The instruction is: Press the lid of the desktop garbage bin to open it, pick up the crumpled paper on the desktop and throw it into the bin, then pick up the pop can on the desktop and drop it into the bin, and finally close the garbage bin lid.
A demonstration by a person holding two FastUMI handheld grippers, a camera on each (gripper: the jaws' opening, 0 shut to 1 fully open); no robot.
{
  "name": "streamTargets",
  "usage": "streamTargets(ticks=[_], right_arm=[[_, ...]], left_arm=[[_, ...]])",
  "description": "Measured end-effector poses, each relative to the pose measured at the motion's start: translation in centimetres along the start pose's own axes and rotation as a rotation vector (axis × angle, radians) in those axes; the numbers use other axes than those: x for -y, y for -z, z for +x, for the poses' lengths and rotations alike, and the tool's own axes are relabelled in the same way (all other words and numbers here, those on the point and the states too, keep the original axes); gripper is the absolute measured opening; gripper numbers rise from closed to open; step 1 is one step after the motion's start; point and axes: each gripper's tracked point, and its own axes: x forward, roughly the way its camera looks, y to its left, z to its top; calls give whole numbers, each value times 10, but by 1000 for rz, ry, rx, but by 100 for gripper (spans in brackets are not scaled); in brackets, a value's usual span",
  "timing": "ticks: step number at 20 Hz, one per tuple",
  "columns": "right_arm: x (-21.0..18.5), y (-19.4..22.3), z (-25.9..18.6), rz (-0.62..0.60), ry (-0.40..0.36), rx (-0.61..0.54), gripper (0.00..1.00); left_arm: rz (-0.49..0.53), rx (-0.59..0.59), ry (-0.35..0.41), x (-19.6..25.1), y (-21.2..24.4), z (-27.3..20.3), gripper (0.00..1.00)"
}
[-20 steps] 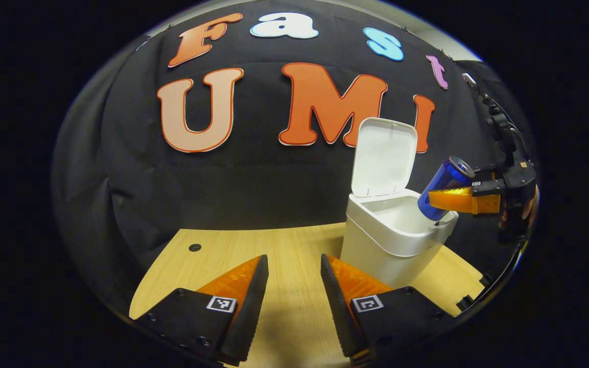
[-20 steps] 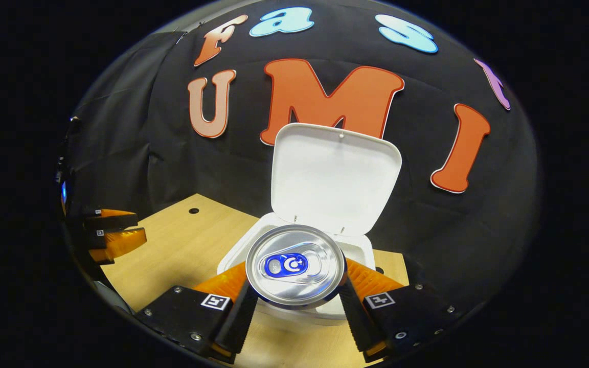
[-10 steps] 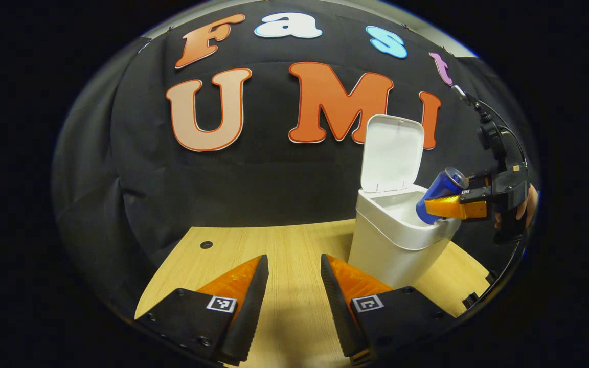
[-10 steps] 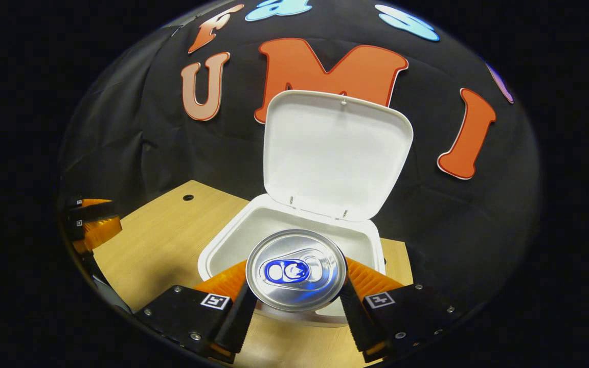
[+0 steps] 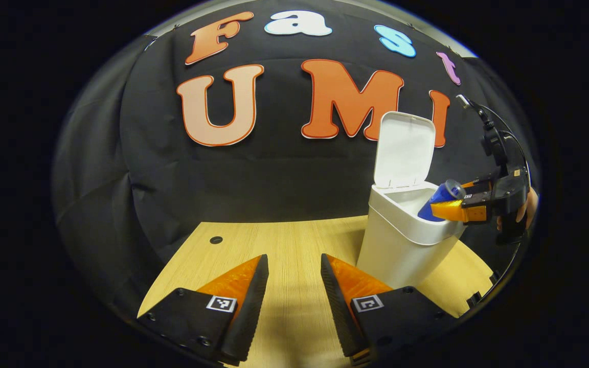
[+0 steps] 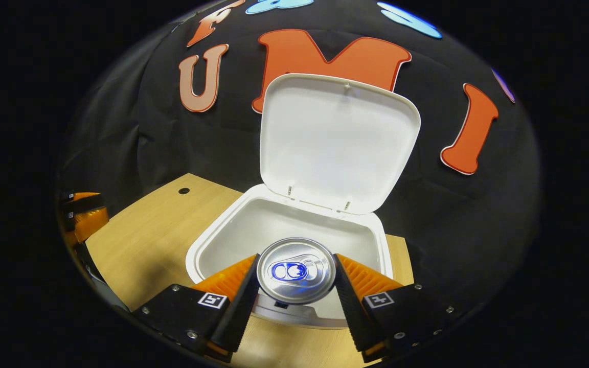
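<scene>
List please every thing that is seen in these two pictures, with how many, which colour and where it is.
Desktop garbage bin: one, white, standing on the desk at its right side.
Bin lid: one, white, raised upright at the back of the bin.
Pop can: one, blue with a silver top, tilted, lower end inside the bin opening.
Desk: one, light wood, with a small dark hole near its back left.
Booth wall: one, black cloth, behind the desk.
Cable: one, black, rising from the right hand-held gripper.
Left hand-held gripper: one, open over the desk, holding nothing.
Right hand-held gripper: one, shut on the pop can.
Person's hand: one, holding the right hand-held gripper.
</scene>
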Motion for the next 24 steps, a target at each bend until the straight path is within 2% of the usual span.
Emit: streamTargets(ticks=[5,10,13,17,18,19,22,24], right_arm=[[8,-9,1,-3,22,16,82],[22,-59,-9,-25,54,110,80],[30,-97,-16,-38,77,186,80],[43,-139,-22,-49,109,271,80],[47,-153,-23,-49,123,301,80],[51,-166,-25,-53,137,332,83],[57,-193,-26,-49,156,391,91],[59,-207,-28,-24,166,432,92]], left_arm=[[-2,-3,1,-2,2,2,68],[-13,-6,-1,-6,5,4,68],[-30,-5,3,-8,8,3,85],[-39,-13,-11,-16,11,5,87],[-44,-28,-14,-17,16,5,94],[-54,-26,-16,-20,16,5,100],[-55,-29,-35,-27,17,5,100],[-62,-27,-42,-32,18,5,100]])
